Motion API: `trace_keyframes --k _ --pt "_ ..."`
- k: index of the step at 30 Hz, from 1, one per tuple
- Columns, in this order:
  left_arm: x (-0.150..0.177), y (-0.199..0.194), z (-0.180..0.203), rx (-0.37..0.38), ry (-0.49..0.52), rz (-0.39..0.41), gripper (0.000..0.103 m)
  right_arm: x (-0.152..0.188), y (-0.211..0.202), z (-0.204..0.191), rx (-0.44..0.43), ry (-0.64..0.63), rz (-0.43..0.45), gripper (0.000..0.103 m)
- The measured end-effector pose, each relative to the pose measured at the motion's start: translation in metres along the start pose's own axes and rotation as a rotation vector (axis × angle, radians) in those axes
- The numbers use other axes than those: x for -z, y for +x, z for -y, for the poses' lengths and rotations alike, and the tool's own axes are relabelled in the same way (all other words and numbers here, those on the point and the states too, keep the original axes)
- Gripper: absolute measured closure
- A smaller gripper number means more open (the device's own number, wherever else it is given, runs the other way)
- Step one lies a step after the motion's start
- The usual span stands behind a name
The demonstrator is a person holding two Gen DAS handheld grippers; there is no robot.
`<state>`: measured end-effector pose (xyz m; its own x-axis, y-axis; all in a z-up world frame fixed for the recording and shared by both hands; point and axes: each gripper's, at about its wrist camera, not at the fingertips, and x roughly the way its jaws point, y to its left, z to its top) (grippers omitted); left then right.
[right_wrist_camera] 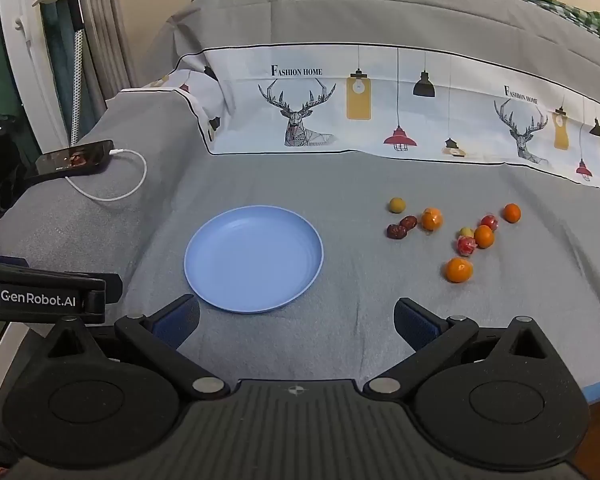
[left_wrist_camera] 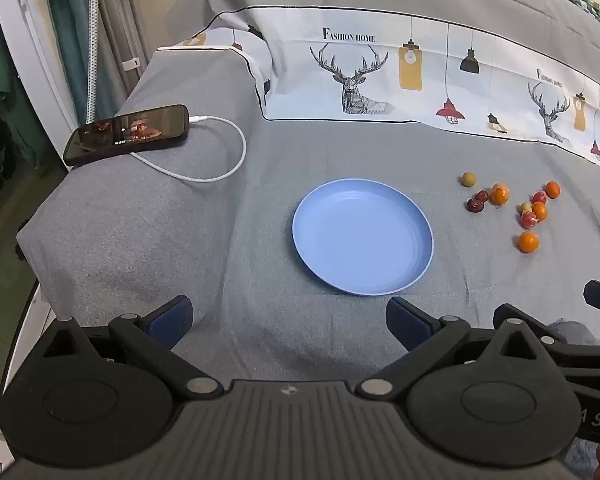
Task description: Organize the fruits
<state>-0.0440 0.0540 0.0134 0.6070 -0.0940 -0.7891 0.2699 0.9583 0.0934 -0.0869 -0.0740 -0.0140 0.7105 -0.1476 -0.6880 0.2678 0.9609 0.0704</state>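
An empty light blue plate (left_wrist_camera: pixel 362 236) (right_wrist_camera: pixel 254 258) lies on the grey bedcover. To its right are several small loose fruits: orange ones (left_wrist_camera: pixel 528 242) (right_wrist_camera: pixel 458 270), dark red dates (left_wrist_camera: pixel 475 205) (right_wrist_camera: pixel 398 231), red ones (left_wrist_camera: pixel 528 220) (right_wrist_camera: pixel 466 246) and a yellow-green one (left_wrist_camera: pixel 468 179) (right_wrist_camera: pixel 397 205). My left gripper (left_wrist_camera: pixel 288 320) is open and empty, just in front of the plate. My right gripper (right_wrist_camera: pixel 296 322) is open and empty, in front of the plate and the fruits.
A black phone (left_wrist_camera: pixel 128 134) (right_wrist_camera: pixel 76 160) with a white charging cable (left_wrist_camera: pixel 220 168) lies at the back left. A quilt with a printed deer band (left_wrist_camera: pixel 380 76) (right_wrist_camera: pixel 380 104) is folded at the back. The bed edge drops off at left.
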Motion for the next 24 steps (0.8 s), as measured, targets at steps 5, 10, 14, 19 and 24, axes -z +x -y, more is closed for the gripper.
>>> trace_keyframes --k 5,10,14,19,24 --pt "0.0025 0.0007 0.0007 -0.005 -0.003 0.000 0.000 -0.0003 0.0004 -0.0004 0.001 0.001 -0.002 0.000" --pt "0.0016 0.0022 0.0003 -0.008 -0.004 -0.004 0.000 -0.0032 -0.0016 0.0035 -0.001 -0.001 -0.005 0.000" --pt "0.0015 0.0024 -0.0008 -0.008 -0.004 -0.004 0.000 -0.0012 -0.0001 0.0013 -0.001 -0.002 -0.001 0.000" --pt "0.0016 0.0024 -0.0008 -0.007 -0.005 -0.005 0.000 0.0003 0.0009 -0.0013 0.000 -0.005 0.002 0.000" --pt "0.0011 0.0027 -0.0014 -0.007 -0.005 -0.003 0.000 -0.0003 -0.0008 -0.0012 0.001 -0.004 0.001 0.000"
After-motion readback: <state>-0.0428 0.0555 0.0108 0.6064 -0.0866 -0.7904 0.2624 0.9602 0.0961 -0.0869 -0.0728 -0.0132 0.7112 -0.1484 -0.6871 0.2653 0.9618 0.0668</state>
